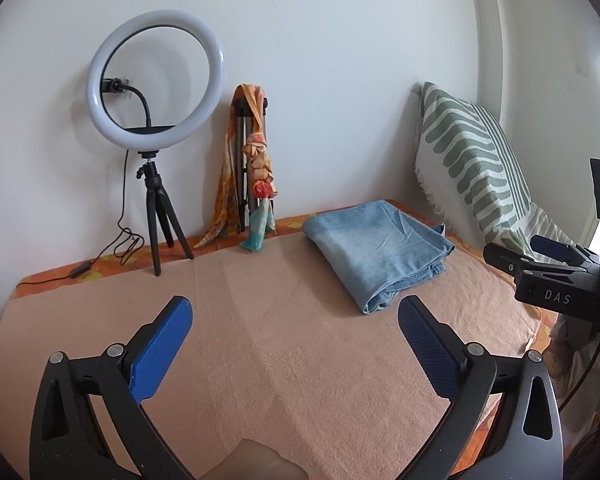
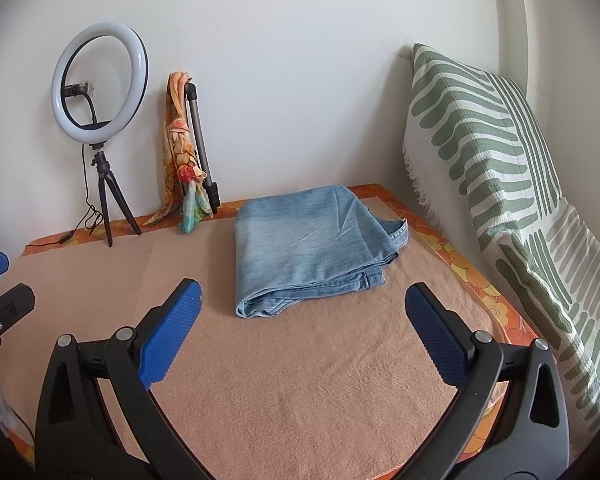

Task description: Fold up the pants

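The blue pants (image 2: pixel 312 244) lie folded in a neat stack on the tan blanket (image 2: pixel 300 380), at about 12 o'clock from the right gripper (image 2: pixel 302 322). The left gripper (image 1: pixel 294 338) sees them at 1 o'clock. Both jaws are wide and hold nothing. The folding looks done; next, maybe just pat it flat.

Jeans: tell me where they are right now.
The folded jeans lie on the peach blanket, toward the far right, between the scarf-draped tripod and the striped pillow, ahead of both open grippers.
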